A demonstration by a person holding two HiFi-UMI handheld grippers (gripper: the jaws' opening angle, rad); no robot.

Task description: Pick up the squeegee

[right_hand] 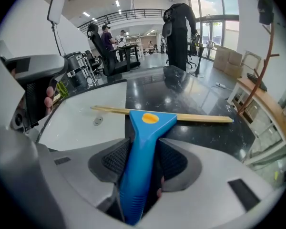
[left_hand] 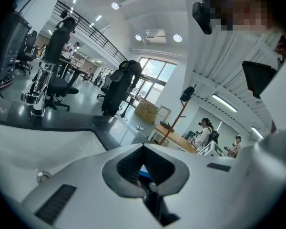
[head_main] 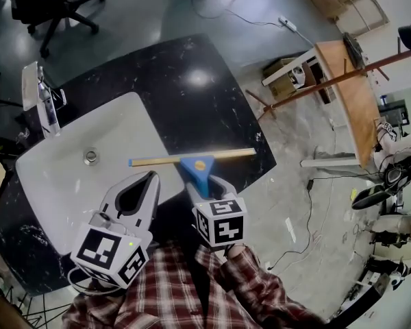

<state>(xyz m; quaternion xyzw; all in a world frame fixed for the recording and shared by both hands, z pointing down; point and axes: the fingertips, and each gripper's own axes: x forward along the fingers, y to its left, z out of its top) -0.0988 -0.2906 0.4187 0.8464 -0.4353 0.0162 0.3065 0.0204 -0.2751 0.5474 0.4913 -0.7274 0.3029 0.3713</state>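
The squeegee (head_main: 195,162) has a blue handle with an orange dot and a long yellowish blade; it hangs over the edge between the white sink and the black counter. My right gripper (head_main: 204,184) is shut on the blue handle (right_hand: 140,161), with the blade (right_hand: 190,118) crosswise beyond the jaws. My left gripper (head_main: 138,184) hovers beside it over the white sink (head_main: 68,163). Its jaws are shut with nothing between them (left_hand: 144,149).
A chrome faucet (head_main: 46,105) stands at the sink's far left, the drain (head_main: 90,157) in its basin. The black marble counter (head_main: 198,94) surrounds the sink. A wooden table (head_main: 353,94), coat stand and cables are on the floor to the right.
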